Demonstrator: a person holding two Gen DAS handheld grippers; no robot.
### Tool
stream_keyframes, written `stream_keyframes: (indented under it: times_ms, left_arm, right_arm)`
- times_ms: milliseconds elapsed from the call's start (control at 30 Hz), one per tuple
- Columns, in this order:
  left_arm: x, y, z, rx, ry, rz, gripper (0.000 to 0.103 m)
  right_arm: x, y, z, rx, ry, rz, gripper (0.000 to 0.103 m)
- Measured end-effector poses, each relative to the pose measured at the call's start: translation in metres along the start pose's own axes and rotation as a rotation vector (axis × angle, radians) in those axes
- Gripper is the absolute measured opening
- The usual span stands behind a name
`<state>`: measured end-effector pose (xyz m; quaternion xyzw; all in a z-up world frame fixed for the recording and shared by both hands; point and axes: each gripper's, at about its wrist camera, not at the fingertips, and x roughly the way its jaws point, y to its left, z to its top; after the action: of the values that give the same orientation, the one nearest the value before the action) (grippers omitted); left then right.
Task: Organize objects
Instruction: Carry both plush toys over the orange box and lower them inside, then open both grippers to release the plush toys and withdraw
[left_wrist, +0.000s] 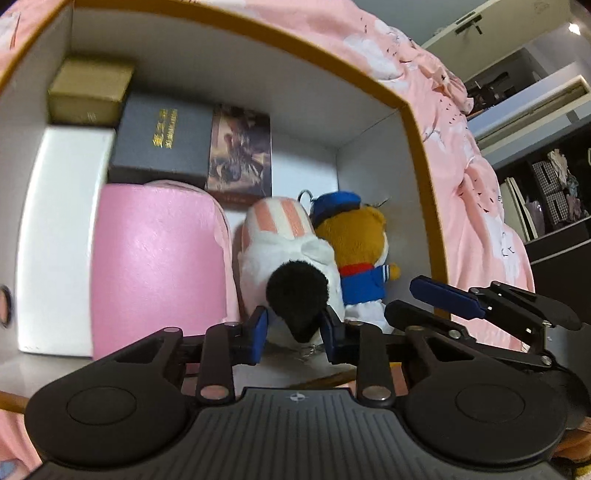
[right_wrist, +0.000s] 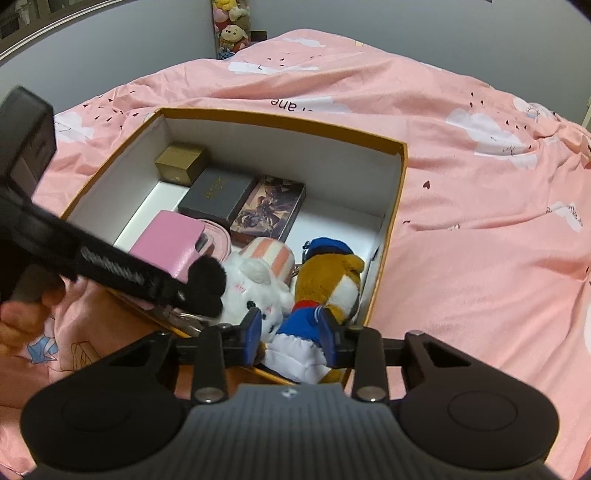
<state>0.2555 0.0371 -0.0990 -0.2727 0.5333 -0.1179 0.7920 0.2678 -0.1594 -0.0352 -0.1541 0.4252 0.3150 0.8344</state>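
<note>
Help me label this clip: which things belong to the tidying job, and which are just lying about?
Job:
- orange box
- white plush, in left tool
- bear plush, in right tool
- pink case
- small boxes

Lying about:
- pink bedspread
- shelf toys

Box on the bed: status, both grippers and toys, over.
Left gripper shut on white plush by its black pompom. Right gripper shut on bear plush. Both toys inside the box. Nothing blocking.

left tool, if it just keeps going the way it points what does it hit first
Most likely the black pompom of the white plush: it already sits between the left tool fingers, though contact is unclear.
</note>
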Motion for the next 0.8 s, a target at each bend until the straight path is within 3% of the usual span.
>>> stream_keyframes:
  times_ms: [433, 633, 800]
  left_arm:
    - [0.004, -0.004, 0.002, -0.011, 0.004, 0.027, 0.04]
    - [-0.033, -0.029, -0.017, 0.134, -0.191, 0.084, 0.048]
    - [-0.061, -0.053, -0.047, 0.25, -0.341, 0.132, 0.048]
  right_arm:
    - [0.01, -0.003, -0.006, 0.065, 0.023, 0.042, 0.032]
    - [-0.009, 0.004, -0.01, 0.062, -0.044, 0.051, 0.033]
    - [-0.033, 0.014, -0.018, 0.056, -0.125, 0.053, 0.044]
